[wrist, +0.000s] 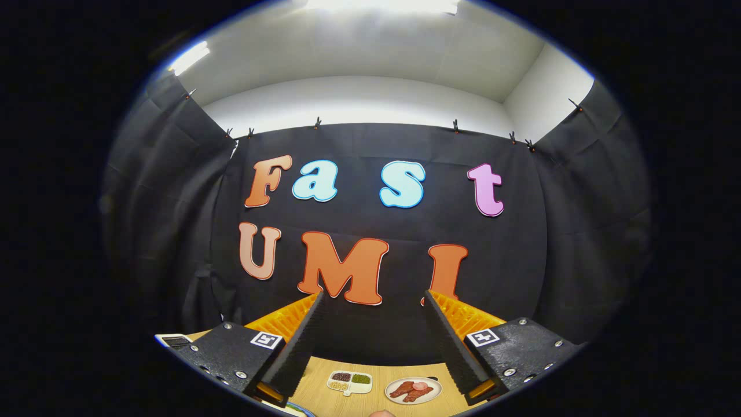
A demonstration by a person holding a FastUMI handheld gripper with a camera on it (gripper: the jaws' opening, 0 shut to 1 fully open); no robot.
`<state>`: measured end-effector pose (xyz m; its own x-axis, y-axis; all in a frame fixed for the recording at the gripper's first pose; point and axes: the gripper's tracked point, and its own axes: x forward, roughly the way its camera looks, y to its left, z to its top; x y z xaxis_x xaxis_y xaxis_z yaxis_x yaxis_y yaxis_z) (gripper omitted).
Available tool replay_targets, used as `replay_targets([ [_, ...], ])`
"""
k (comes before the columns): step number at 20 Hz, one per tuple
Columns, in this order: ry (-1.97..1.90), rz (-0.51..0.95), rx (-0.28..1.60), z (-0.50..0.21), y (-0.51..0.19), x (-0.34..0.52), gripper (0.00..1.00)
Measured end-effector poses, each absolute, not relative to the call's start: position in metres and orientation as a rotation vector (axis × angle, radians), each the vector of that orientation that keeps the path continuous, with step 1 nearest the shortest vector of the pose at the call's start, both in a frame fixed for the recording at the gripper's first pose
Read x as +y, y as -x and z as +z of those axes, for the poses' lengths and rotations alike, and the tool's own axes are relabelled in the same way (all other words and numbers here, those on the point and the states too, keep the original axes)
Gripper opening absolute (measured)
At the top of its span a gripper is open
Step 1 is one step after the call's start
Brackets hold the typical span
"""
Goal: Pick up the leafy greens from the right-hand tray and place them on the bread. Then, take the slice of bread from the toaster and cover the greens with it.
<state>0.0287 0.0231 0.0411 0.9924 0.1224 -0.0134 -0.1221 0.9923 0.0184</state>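
Hand-held gripper [373, 301]: fingers spread, empty, lower centre. Counter [376, 370] below: divided dish [349, 382], meat plate [413, 390]. Leafy greens: presumably limp, light; pinch gently at the bunch.

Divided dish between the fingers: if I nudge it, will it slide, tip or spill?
The divided dish lies low and flat on the wooden table, so it would probably slide, not tip. Its loose-looking fillings might scatter if jolted. The gripper is open, well above it.
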Motion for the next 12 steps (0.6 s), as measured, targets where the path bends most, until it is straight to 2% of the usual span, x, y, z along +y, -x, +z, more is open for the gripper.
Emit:
replay_targets([
  [12,0.001,0.121,0.007,0.0415,-0.0266,0.0237,1.0],
])
